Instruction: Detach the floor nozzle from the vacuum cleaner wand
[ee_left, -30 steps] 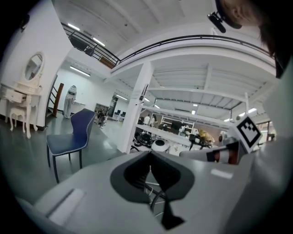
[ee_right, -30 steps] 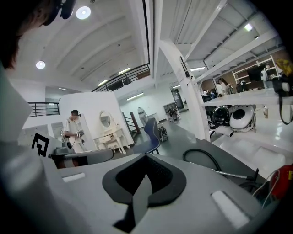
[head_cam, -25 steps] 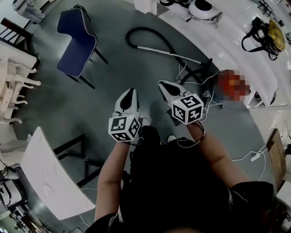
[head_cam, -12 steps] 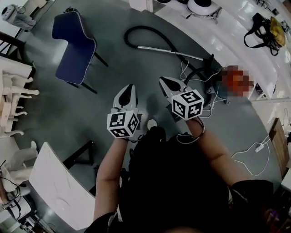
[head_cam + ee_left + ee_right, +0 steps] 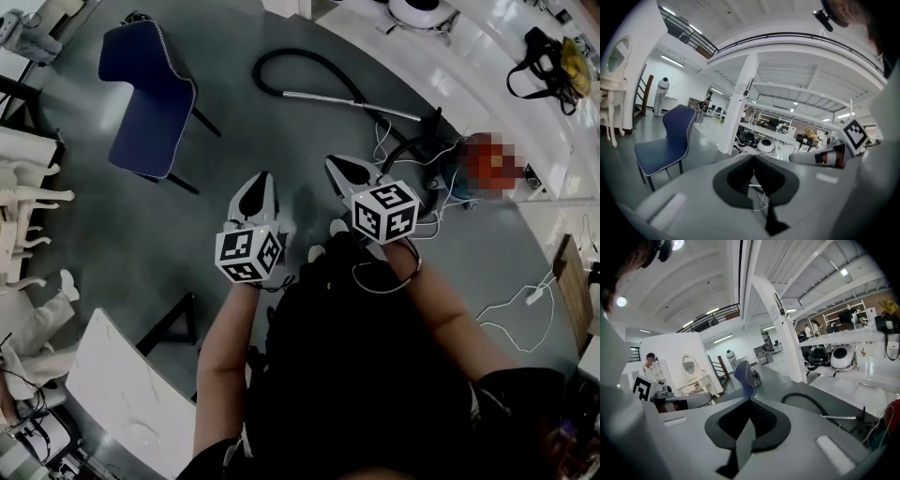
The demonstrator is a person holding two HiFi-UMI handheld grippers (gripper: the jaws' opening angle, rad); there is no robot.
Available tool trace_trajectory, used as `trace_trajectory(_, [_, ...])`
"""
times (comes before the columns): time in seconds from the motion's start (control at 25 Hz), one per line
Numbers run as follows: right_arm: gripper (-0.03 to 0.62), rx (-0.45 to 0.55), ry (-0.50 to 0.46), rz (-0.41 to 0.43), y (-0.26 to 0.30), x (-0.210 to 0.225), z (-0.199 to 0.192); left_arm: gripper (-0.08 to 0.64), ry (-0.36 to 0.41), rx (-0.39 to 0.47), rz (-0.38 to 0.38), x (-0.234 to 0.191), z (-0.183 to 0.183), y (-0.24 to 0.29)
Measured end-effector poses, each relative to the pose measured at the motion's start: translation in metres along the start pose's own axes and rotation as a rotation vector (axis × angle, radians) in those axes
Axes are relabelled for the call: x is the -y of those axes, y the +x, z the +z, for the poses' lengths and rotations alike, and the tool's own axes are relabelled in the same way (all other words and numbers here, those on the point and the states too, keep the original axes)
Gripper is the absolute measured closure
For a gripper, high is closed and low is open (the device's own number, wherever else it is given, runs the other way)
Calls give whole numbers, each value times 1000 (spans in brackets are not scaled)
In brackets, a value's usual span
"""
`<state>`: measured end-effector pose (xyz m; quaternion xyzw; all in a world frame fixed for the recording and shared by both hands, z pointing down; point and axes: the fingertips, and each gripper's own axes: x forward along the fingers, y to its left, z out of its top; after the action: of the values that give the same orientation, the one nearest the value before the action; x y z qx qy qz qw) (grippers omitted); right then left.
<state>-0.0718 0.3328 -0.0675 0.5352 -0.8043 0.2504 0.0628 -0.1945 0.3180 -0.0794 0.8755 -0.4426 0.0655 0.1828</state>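
Observation:
The vacuum's silver wand (image 5: 352, 101) lies on the grey floor, with a black hose (image 5: 281, 64) looping off its left end. A dark piece (image 5: 433, 125) stands at its right end; I cannot make out the floor nozzle clearly. Both grippers are held in the air short of the wand. My left gripper (image 5: 261, 178) is shut and empty. My right gripper (image 5: 336, 165) is also shut and empty, the nearer of the two to the wand. The right gripper view shows the wand (image 5: 839, 417) and hose (image 5: 806, 400) ahead to the right of its closed jaws (image 5: 750, 399).
A blue chair (image 5: 150, 94) stands at the left, also in the left gripper view (image 5: 670, 140). A white table (image 5: 131, 394) with black legs is at the lower left. White cables (image 5: 525, 309) trail on the floor at right. A raised white platform (image 5: 487, 56) holds bags and machines.
The person has walked on, carrying both shut grippers across the floor together. The white table has slid toward the lower edge and the chair toward the left.

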Motion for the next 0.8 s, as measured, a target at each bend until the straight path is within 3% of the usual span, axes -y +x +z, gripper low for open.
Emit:
trace_trajectory(0.44, [595,14,-16,23,73,26,24,549,13,7,10,-47,12,54])
trace_trajectory(0.8, [595,-7,28,21,145,55,60,549,14,-28,4,-90,41,118])
